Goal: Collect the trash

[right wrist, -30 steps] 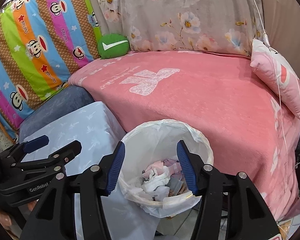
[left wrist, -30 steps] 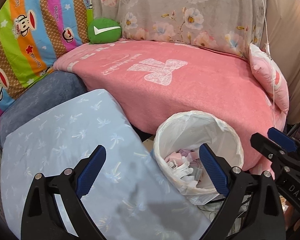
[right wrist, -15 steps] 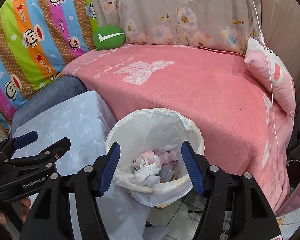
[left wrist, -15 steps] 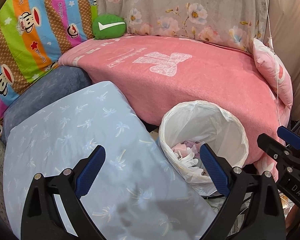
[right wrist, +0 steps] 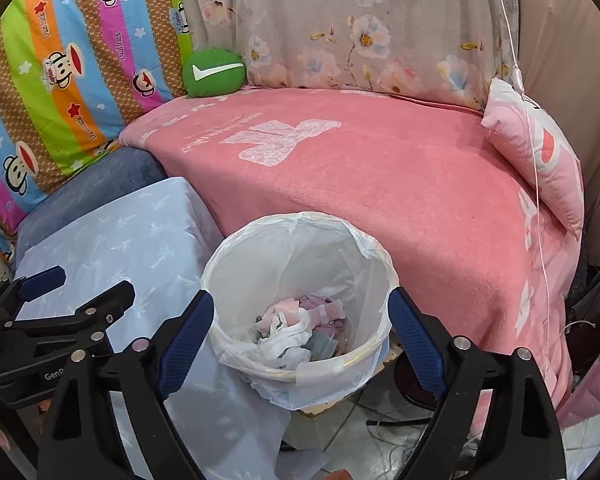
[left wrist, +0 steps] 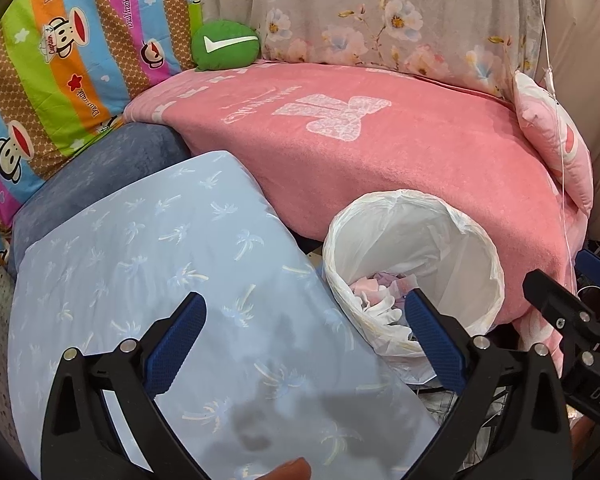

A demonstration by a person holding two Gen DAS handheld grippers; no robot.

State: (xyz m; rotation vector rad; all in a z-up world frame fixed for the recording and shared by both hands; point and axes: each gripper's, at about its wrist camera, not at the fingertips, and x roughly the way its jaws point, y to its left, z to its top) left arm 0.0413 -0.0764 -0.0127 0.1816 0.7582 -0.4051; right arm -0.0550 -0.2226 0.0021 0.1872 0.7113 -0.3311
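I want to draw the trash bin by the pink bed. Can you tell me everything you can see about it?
The trash bin is small and round, standing upright on the tiled floor, lined with a thin, crinkly white plastic bag folded over its rim. It is only partly filled: crumpled white, pink, purple and grey scraps lie at the bottom. It sits between the pink blanket on the bed and a pale blue cloth with a faint palm pattern, whose edge appears to touch the bin's side. Neither gripper touches it.

pink blanket (right wrist: pixel 380 184), green cushion (right wrist: pixel 214 73)
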